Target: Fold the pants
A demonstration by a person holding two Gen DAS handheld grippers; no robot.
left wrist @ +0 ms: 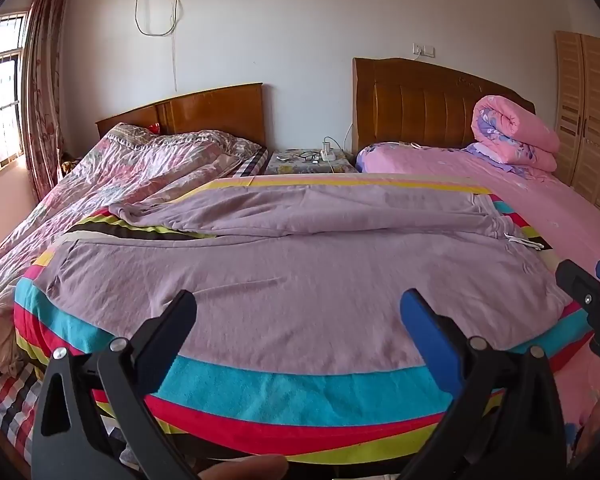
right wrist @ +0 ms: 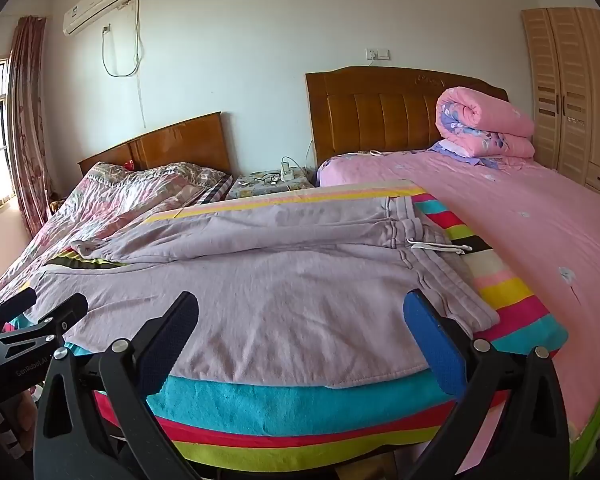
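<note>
Ahead of my left gripper [left wrist: 298, 312] (matt black plastic) lie the pants [left wrist: 300, 272], soft matt cloth, on a fuzzy striped towel [left wrist: 284, 396]; beyond, glossy wooden headboards [left wrist: 420, 104].

Both claws: black frames, silver screws, one blue pad [left wrist: 430, 336], one black.

1. A home bedroom: two beds with wooden headboards [right wrist: 384, 108] stand side by side, a small nightstand [right wrist: 268, 184] between them.
2. A rolled pink quilt [right wrist: 484, 128], a wall air conditioner [right wrist: 100, 4], a wardrobe [right wrist: 572, 92] and a curtained window [left wrist: 4, 100] show it.
</note>
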